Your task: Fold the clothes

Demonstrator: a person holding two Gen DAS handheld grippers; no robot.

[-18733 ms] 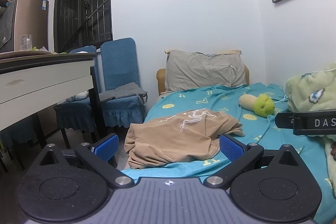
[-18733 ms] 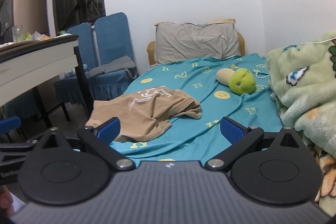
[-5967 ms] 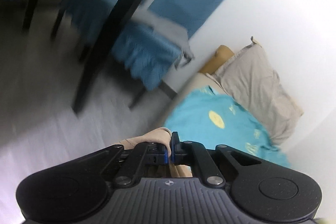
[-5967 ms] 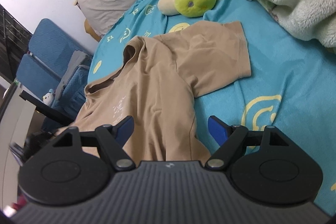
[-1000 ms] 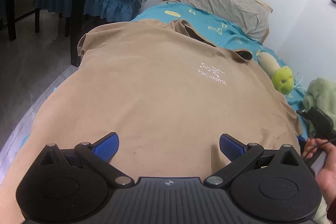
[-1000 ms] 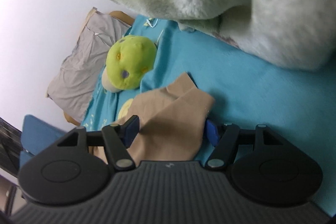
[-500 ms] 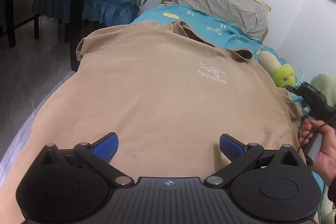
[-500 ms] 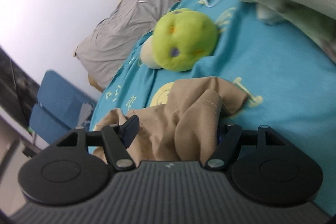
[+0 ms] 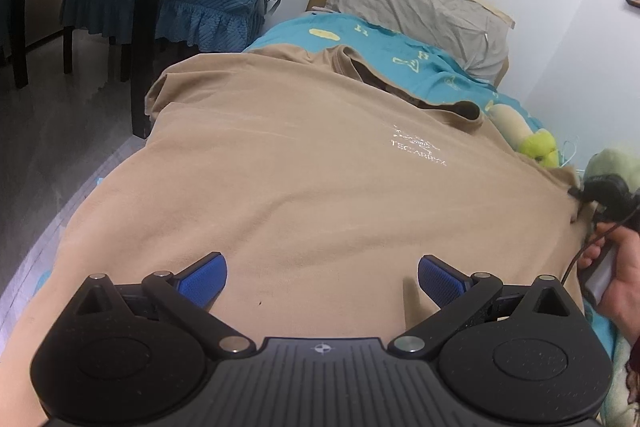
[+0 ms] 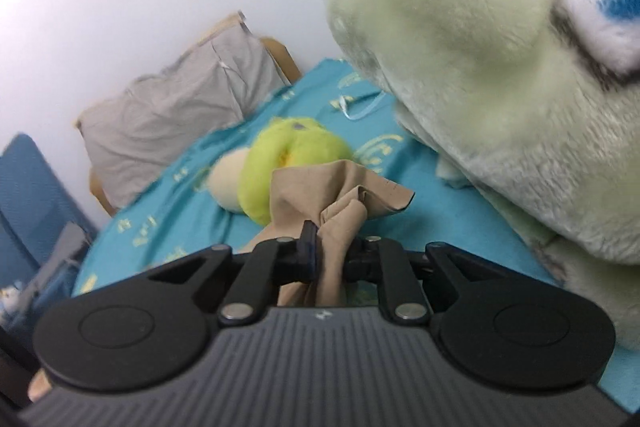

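Tan T-shirt (image 9: 304,179) spread flat, sleeve edge pinched in right gripper (image 10: 332,247)

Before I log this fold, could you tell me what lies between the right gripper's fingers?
A bunched sleeve of the tan T-shirt, clamped in the right gripper, in the right wrist view.

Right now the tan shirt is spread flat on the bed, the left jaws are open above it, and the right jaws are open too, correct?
Not quite. The right gripper has its jaws shut on the sleeve of the tan shirt, as the right wrist view shows. The rest stands: the left gripper is open above it.
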